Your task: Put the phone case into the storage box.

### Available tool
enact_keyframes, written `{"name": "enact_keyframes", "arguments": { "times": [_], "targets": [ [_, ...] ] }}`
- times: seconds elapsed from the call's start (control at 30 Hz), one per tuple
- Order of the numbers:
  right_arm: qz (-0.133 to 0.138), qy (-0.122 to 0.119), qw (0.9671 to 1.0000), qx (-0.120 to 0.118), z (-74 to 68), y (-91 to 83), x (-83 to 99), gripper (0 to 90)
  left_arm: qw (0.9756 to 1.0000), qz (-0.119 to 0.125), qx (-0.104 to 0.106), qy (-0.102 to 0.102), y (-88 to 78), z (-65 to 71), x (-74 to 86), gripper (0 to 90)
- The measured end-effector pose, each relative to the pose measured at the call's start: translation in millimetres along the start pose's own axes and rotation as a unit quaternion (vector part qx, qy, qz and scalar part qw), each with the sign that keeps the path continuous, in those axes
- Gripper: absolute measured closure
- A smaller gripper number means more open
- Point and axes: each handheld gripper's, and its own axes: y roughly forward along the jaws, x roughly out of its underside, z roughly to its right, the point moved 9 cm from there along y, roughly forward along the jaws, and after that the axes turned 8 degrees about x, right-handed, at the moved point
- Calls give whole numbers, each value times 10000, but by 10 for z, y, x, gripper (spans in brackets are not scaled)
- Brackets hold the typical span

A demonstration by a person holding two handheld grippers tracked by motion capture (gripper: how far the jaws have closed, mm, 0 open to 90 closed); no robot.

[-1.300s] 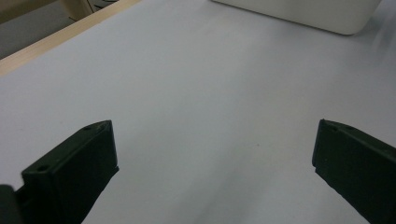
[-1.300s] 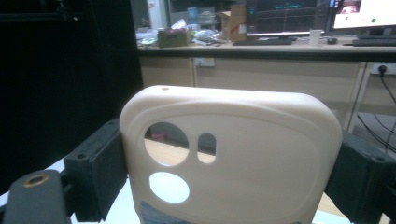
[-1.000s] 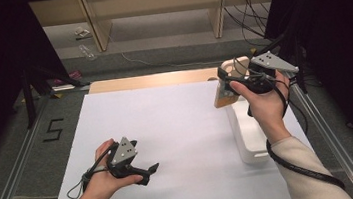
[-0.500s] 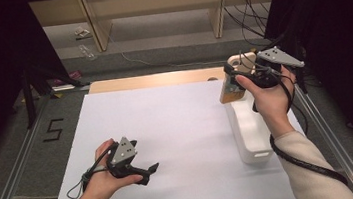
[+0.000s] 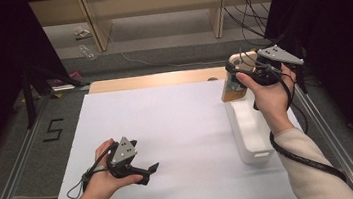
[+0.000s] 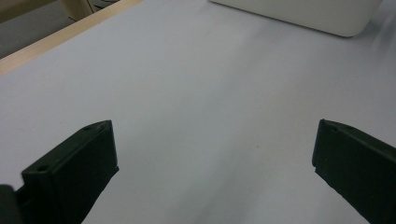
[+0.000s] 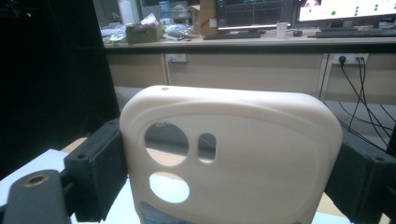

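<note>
The right hand-held gripper (image 5: 242, 74) is lifted above the far right of the surface (image 5: 178, 129), its jaws pinching a cream phone case (image 7: 231, 154) by its two side edges. The right gripper view shows the case's back plainly: a round hole, a small slot beside it and a second round hole below, with the lower end cut off by the frame edge; from the high view the case (image 5: 234, 75) is a small tan shape half hidden behind the hand (image 5: 269, 94), and its cut-outs cannot be made out. Just below the case lies a long white tray (image 5: 251, 128), whose far end is covered by the hand and whose inside is too pale to read. The left hand-held gripper (image 5: 150, 172) rests low at the near left, jaws spread wide with nothing between them; the left gripper view shows only bare white surface (image 6: 201, 93) between the jaws and a rounded corner of the tray (image 6: 327, 18) at the top edge. A "5" (image 5: 53, 129) is marked on the floor left of the surface. Behind, monitors (image 7: 299, 11) on a desk show blurred, unreadable text.
</note>
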Motion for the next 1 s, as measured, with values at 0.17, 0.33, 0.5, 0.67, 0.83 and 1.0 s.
{"name": "enact_keyframes", "arguments": {
  "times": [0.17, 0.33, 0.5, 0.67, 0.83, 1.0],
  "targets": [
    [-16, -15, 10000, 59, 48, 27, 7, 126, 10000, -4, 10, -2, 7, 0, 4, 0],
    [-49, 13, 9999, 116, 94, 46, 15, 126, 10000, 14, 1, -6, 3, -5, -3, 0],
    [-76, 5, 9998, 164, 124, 64, 17, 126, 10000, 15, 2, -8, 3, -5, -2, 0],
    [-90, 19, 9998, 195, 154, 84, 19, 126, 10000, 15, 5, -8, 3, -3, -3, 0],
    [-110, 22, 9997, 228, 176, 100, 20, 126, 10000, 29, 2, -6, 3, -3, -7, 0],
    [-124, 28, 9996, 268, 206, 124, 11, 126, 10000, 32, -2, -11, 3, -7, -8, 0]
  ]
}}
